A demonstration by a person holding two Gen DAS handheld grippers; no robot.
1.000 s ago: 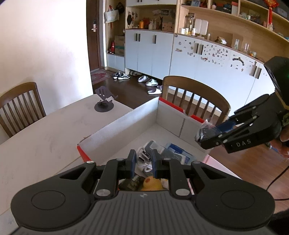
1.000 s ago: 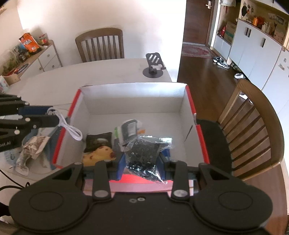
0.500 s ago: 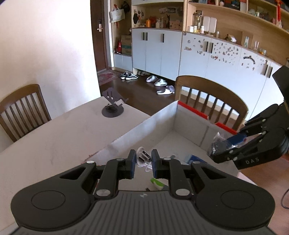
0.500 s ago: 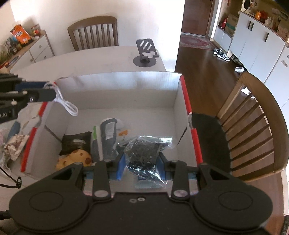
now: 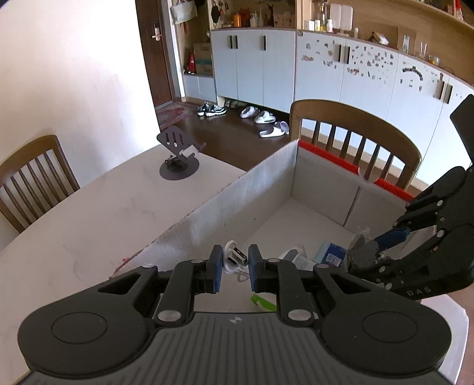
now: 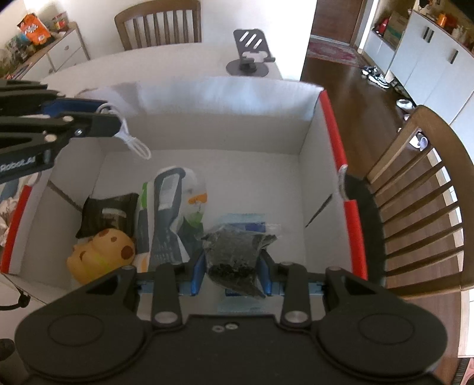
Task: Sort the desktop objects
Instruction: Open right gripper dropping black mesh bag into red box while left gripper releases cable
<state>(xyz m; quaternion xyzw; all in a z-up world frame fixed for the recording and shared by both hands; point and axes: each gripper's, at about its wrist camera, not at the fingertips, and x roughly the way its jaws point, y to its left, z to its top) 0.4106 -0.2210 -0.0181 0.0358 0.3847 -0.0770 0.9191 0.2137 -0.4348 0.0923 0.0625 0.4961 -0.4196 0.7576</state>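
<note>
A white cardboard box [image 6: 219, 97] with red edges stands on the pale table [image 5: 89, 213]. My left gripper [image 5: 235, 260] is shut on a coiled white USB cable [image 5: 235, 257], held over the box's near wall; the same cable [image 6: 133, 140] dangles from it at the left of the right wrist view. My right gripper [image 6: 231, 266] is shut on a clear bag of small black parts [image 6: 235, 251] above the box's inside, and shows again as the right gripper [image 5: 370, 251] in the left wrist view. In the box lie a yellow spotted toy [image 6: 102, 254], a black packet [image 6: 109, 213] and plastic-wrapped items [image 6: 174, 213].
A dark phone stand [image 5: 179, 154] sits on the table beyond the box. Wooden chairs stand at the table's far side [image 6: 158, 22] and right of the box [image 6: 420, 201]. Crumpled wrappers [image 6: 6, 213] lie left of the box. White cabinets [image 5: 340, 65] line the room.
Both grippers have come forward and down over the box, each with its load still held. The box looks larger and closer in both views.
</note>
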